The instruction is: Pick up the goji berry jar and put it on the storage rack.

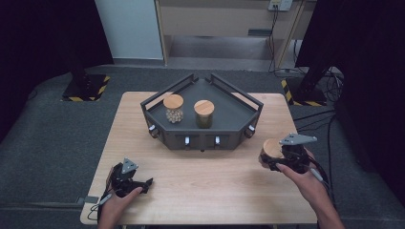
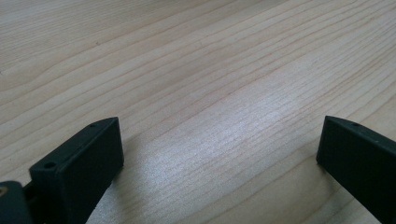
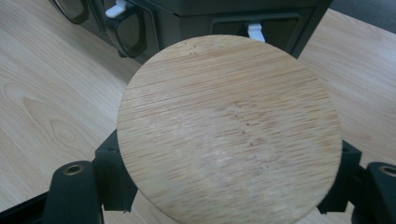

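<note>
Right tongs (image 1: 273, 160) pinched a jar with a round wooden lid (image 3: 229, 128) between both jaws, held near the table's (image 1: 205, 191) right edge, just in front of the dark tray (image 1: 239, 114). On that tray stood two more wooden-lidded jars, one with pale round pieces (image 1: 174, 108) and one with dark contents (image 1: 204, 114). Left tongs (image 2: 219, 154) rested spread apart at the near left corner.

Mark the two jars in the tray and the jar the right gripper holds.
Left jar (image 1: 174, 109), high view, on its glass body.
Right jar (image 1: 204, 107), high view, on its wooden lid.
Held jar (image 3: 229, 126), right gripper view, on the middle of its wooden lid.
</note>
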`<state>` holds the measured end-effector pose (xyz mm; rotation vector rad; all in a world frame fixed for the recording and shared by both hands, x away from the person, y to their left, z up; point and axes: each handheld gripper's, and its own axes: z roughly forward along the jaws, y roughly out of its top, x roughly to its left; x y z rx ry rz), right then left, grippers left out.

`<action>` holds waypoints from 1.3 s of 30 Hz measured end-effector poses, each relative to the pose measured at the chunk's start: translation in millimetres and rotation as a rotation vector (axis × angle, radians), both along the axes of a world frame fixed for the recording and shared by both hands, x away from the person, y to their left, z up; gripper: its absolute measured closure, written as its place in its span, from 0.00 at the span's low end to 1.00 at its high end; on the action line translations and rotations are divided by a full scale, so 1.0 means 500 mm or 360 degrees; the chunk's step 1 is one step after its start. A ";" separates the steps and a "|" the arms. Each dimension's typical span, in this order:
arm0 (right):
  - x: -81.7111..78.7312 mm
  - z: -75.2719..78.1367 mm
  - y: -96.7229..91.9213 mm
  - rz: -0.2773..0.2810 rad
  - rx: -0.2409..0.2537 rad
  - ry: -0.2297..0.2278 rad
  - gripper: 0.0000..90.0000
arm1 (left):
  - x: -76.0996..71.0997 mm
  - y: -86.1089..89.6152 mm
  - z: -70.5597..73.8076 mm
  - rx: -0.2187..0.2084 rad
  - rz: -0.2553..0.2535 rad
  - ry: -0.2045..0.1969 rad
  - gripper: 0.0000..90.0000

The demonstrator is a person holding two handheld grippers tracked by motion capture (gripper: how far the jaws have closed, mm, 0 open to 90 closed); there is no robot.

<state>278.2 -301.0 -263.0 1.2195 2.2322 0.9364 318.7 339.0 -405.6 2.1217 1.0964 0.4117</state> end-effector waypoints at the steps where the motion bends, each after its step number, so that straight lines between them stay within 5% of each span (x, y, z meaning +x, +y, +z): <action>1: 0.004 0.002 0.004 0.0008 -0.0010 0.0002 0.29 | 0.000 0.000 0.000 0.0000 0.0000 0.0000 0.00; 9: 0.032 0.013 0.020 0.0045 -0.0020 0.0021 0.29 | 0.000 0.000 0.000 0.0000 -0.0001 0.0001 0.00; 39: 0.128 0.129 0.088 0.0159 -0.0038 -0.0048 0.29 | 0.000 0.000 0.000 0.0000 -0.0001 0.0001 0.00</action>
